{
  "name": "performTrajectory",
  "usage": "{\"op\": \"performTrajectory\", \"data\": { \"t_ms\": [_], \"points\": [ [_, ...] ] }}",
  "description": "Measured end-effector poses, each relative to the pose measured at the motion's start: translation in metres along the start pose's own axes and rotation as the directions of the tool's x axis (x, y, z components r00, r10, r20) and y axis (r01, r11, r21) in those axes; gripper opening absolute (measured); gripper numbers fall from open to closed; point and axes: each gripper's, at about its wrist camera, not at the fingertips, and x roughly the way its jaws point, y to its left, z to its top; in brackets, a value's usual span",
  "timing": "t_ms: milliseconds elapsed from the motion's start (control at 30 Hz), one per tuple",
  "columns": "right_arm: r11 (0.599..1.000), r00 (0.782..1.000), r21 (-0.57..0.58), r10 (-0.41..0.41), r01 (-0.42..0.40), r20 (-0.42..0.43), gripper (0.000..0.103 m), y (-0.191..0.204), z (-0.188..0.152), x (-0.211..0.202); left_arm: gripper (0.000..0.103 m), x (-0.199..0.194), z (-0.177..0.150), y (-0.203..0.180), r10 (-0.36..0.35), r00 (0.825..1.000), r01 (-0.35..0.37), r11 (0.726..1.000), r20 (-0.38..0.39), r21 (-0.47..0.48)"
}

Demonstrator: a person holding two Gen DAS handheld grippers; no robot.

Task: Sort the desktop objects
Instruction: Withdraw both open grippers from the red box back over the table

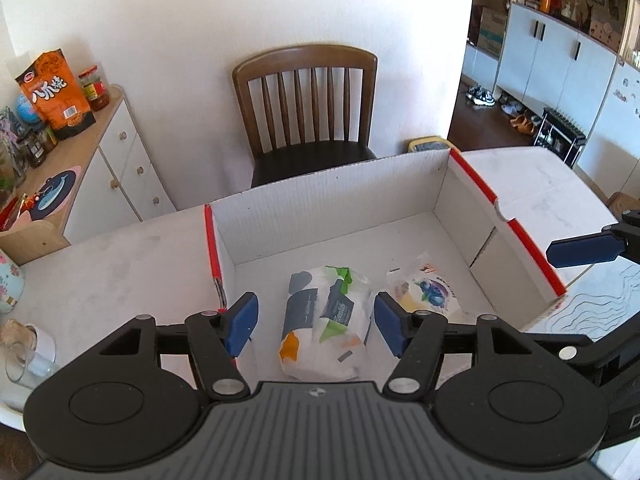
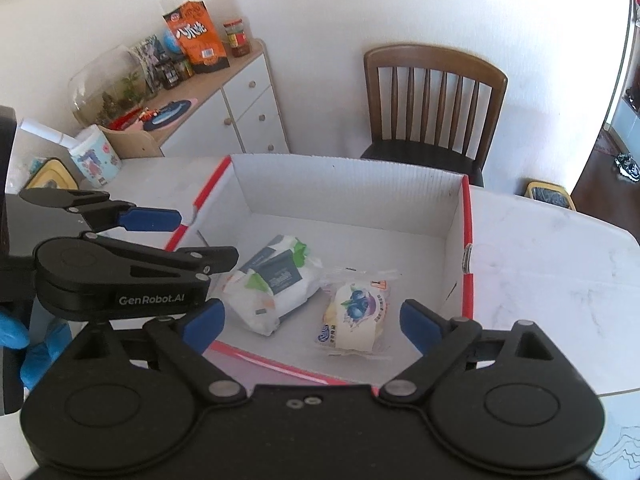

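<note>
1. A white-walled room holds a pale marble-look tabletop (image 1: pixel 120 264); behind it stands a brown wooden chair (image 1: pixel 308 108).
2. At far left, a white sideboard (image 1: pixel 120 160) carries an orange snack bag (image 1: pixel 56 92), a red-lidded jar (image 1: pixel 94 88) and a glass terrarium bowl (image 2: pixel 104 88).
3. On the tabletop's left edge sit a floral cup (image 2: pixel 94 158) and a clear glass lying on its side (image 1: pixel 24 364).
4. In the middle of the tabletop rests an open white cardboard box (image 1: pixel 328 196) with red-edged rims.
5. Inside the box, near its front wall, lies a white wet-wipes pack (image 1: pixel 324 320) with green and dark labels.
6. Just right of it, nearly touching, lies a snack packet (image 2: pixel 354 316) with a blueberry picture.
7. The left tongs (image 1: pixel 316 322) hover above the wipes pack, blue pads spread apart and gripping nothing.
8. The right tongs (image 2: pixel 310 322) hover above the blueberry packet, pads spread wide and empty.
9. A blue-gloved hand (image 2: pixel 36 344) shows at the left edge of the right wrist view.
10. At right, an open doorway shows white cabinets (image 1: pixel 560 52) and shoes on a dark floor.
</note>
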Motion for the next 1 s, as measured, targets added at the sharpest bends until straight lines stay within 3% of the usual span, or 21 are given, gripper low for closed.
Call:
{"op": "performTrajectory", "data": {
  "t_ms": [100, 400, 767, 833, 1000],
  "points": [
    [1.0, 1.0, 0.001, 0.003, -0.003, 0.015, 0.096, 0.001, -0.002, -0.011, 0.065, -0.013, -0.003, 0.0, -0.001, 1.0, 0.002, 1.0, 0.019, -0.004],
    [1.0, 0.999, -0.003, 0.006, -0.006, 0.048, 0.099, 0.006, -0.014, -0.041, 0.082, -0.051, -0.016, -0.003, -0.033, 0.998, 0.034, 0.999, 0.057, -0.024],
    [1.0, 0.996, 0.015, 0.017, -0.018, 0.083, 0.1, 0.007, -0.036, -0.072, 0.093, -0.09, -0.043, -0.017, -0.051, 0.993, 0.054, 0.998, 0.102, -0.023],
    [1.0, 0.996, 0.017, 0.018, -0.019, 0.086, 0.101, 0.007, -0.041, -0.076, 0.099, -0.097, -0.048, -0.019, -0.046, 0.993, 0.05, 0.998, 0.113, -0.028],
    [1.0, 0.995, 0.018, 0.023, -0.025, 0.094, 0.101, 0.012, -0.054, -0.087, 0.099, -0.11, -0.062, -0.021, -0.018, 0.991, 0.024, 0.999, 0.129, -0.044]
  ]
}}
